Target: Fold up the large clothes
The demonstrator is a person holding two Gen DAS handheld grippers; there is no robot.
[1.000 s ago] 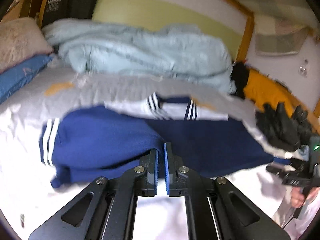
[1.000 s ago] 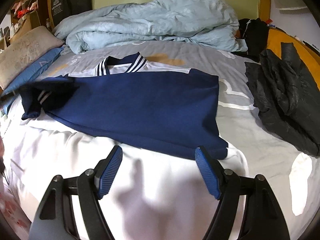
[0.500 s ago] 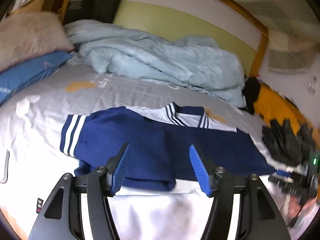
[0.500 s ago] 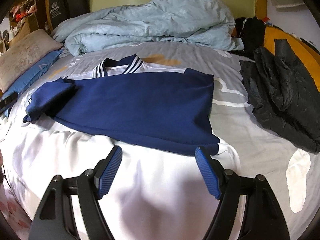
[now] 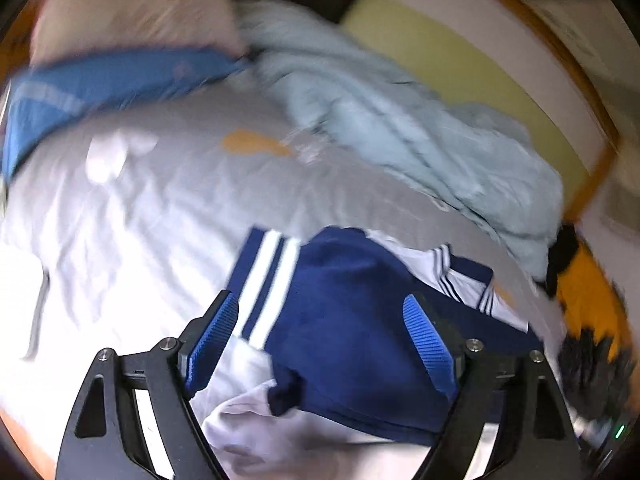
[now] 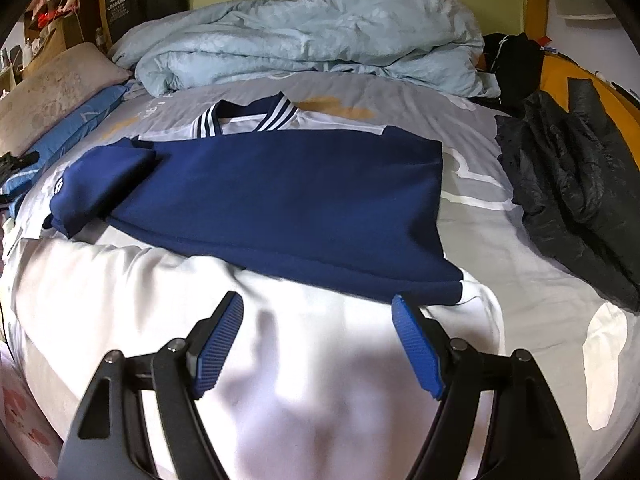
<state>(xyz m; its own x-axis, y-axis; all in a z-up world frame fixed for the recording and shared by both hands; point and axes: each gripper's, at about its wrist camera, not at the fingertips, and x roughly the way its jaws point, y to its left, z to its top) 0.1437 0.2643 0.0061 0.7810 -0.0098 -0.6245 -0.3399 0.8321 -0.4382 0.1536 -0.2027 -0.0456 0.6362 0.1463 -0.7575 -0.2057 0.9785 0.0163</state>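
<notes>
A navy and white jacket with a striped collar lies flat across the bed, its white lower part nearest me. Its left sleeve is folded in over the body. In the blurred left wrist view the same sleeve, with white cuff stripes, lies below my left gripper. The left jaws are opening and nothing is pinched between them. My right gripper hovers open above the white hem, holding nothing.
A light blue duvet is heaped at the head of the bed. Pillows lie at the left. A black jacket lies on the right side of the grey sheet. Wooden bed frame behind.
My left gripper let go of the navy sleeve, opened wide and swung left and rolled. The sleeve now rests folded on the jacket. The right gripper stayed where it was.
</notes>
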